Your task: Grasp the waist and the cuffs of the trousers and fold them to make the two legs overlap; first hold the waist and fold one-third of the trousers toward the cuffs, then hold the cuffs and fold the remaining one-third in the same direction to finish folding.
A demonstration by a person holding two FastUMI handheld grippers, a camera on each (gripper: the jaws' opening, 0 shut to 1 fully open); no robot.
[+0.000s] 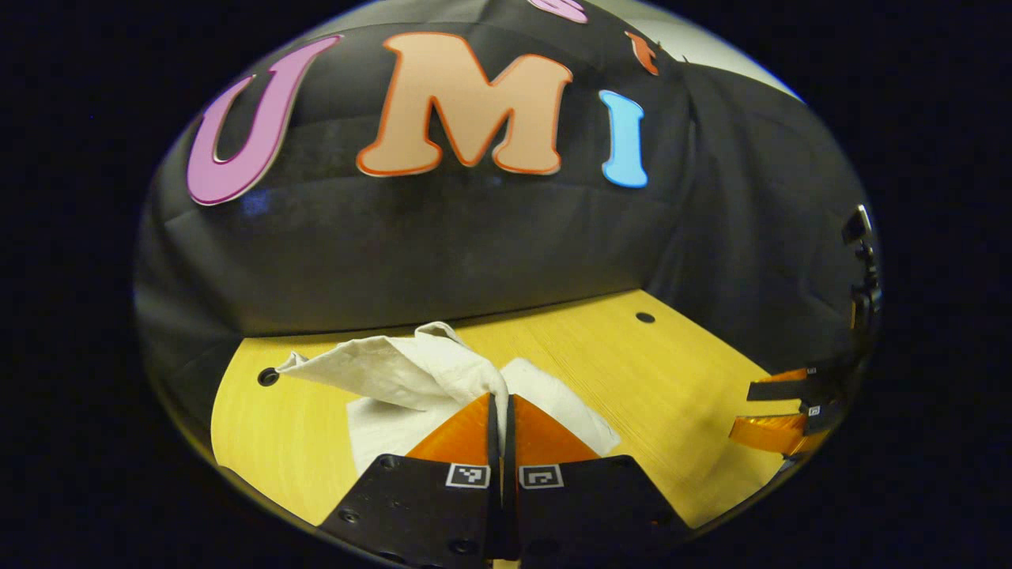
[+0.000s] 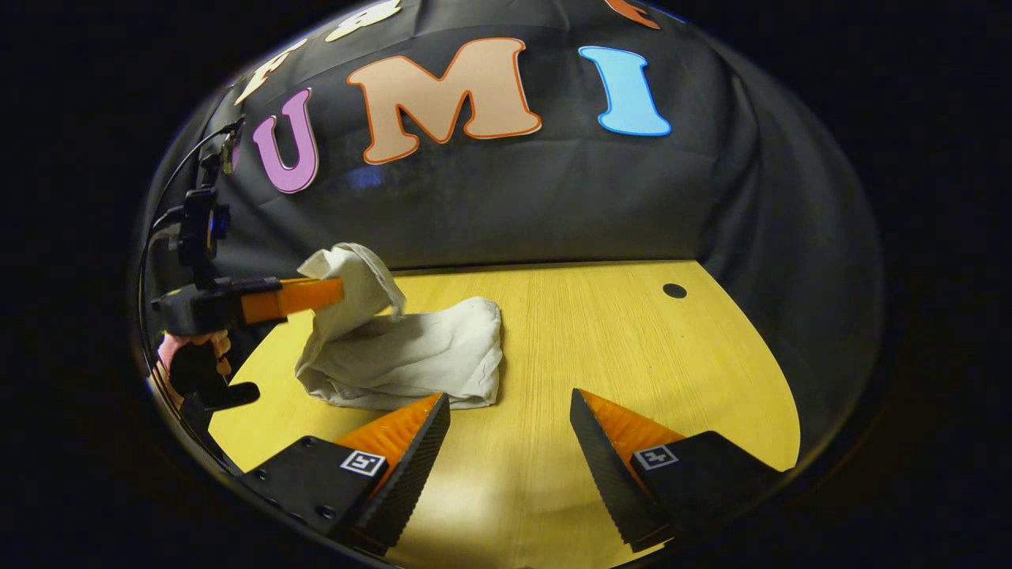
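Overhead, left gripper jaws clamp lifted trousers; right gripper hovers, jaws apart.

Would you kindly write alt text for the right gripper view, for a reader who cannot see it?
The left hand-held gripper lifts one end of pale trousers above a yellow wooden table; the rest lies bunched on the surface. In the foreground the right hand-held gripper is open and holds nothing.

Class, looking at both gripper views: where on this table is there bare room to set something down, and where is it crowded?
Free: the wooden table between the trousers, the dark hole and the cloth wall, ahead of the open right gripper. Crowded: the side where the left gripper, shut on the trousers, lifts a fold.
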